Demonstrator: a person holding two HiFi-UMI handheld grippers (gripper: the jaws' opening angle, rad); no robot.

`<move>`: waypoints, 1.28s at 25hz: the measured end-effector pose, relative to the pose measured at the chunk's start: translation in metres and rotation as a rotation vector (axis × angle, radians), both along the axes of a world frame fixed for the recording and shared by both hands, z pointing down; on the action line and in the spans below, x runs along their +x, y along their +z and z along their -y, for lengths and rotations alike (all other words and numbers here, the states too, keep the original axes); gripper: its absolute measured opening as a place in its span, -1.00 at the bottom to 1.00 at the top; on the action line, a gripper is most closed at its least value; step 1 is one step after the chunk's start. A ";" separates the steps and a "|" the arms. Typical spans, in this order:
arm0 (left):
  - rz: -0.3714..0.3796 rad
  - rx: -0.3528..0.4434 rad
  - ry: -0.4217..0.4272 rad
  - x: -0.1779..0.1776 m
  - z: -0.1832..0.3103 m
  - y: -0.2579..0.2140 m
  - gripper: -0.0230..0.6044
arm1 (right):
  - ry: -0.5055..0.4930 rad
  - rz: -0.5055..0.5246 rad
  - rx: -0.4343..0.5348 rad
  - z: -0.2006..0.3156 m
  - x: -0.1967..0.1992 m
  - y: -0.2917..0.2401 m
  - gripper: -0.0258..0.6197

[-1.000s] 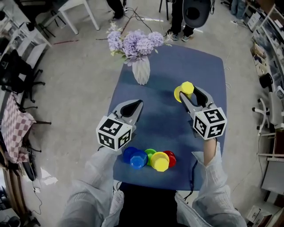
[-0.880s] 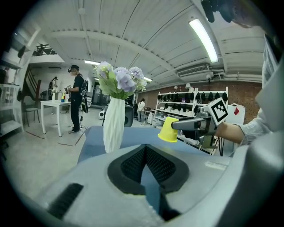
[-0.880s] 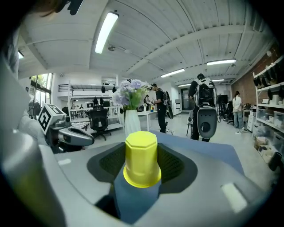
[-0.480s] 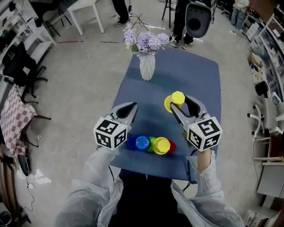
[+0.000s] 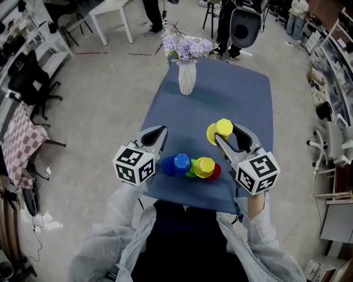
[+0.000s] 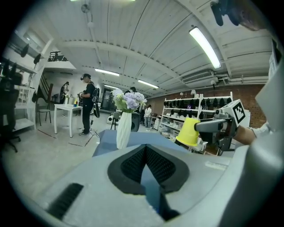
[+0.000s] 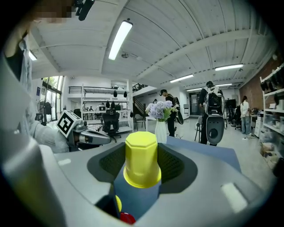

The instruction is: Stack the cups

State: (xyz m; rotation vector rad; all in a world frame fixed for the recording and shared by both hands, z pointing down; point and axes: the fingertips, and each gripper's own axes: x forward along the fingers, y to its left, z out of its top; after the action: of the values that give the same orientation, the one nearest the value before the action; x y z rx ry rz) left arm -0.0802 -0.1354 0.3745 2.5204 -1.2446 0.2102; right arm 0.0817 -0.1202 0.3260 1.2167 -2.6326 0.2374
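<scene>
Stacking was barely begun: the right gripper (image 5: 227, 133) clamped an inverted yellow cup (image 7: 142, 159), the left gripper (image 5: 160, 132) was closed and empty, and the other cups (image 5: 190, 165) sat clustered on the counter (image 5: 231, 93).

A grey concrete floor (image 5: 99, 93) surrounds the blue-covered counter (image 5: 242, 104), with a white table (image 5: 113, 7) and black office chairs (image 5: 33, 82) at left, metal shelving (image 5: 336, 49) at right, fluorescent tubes (image 6: 205, 42) on the white ceiling (image 6: 146, 35), and a brick wall (image 6: 253, 91) beyond.

Smooth, faintly glossy plastic on the yellow cup (image 7: 141, 160), pressed between the right gripper (image 5: 226, 135)'s dimpled matt black pads (image 7: 111, 161). In front of the ribbed, matt white vase (image 5: 187, 79), the blue tablecloth (image 5: 242, 93) reads as soft matt fabric; the clustered cups (image 5: 181, 163) shine like plastic.
</scene>
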 end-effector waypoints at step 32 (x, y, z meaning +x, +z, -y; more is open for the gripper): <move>-0.042 -0.052 -0.068 -0.022 -0.074 0.020 -0.93 | -0.119 0.090 0.026 -0.086 -0.066 -0.002 -0.20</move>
State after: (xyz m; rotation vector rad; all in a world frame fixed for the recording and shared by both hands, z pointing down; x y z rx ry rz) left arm -0.1018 -0.0616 0.3946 2.4219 -1.2895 0.1699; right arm 0.0159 -0.0343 0.3241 1.0761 -2.7816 0.2430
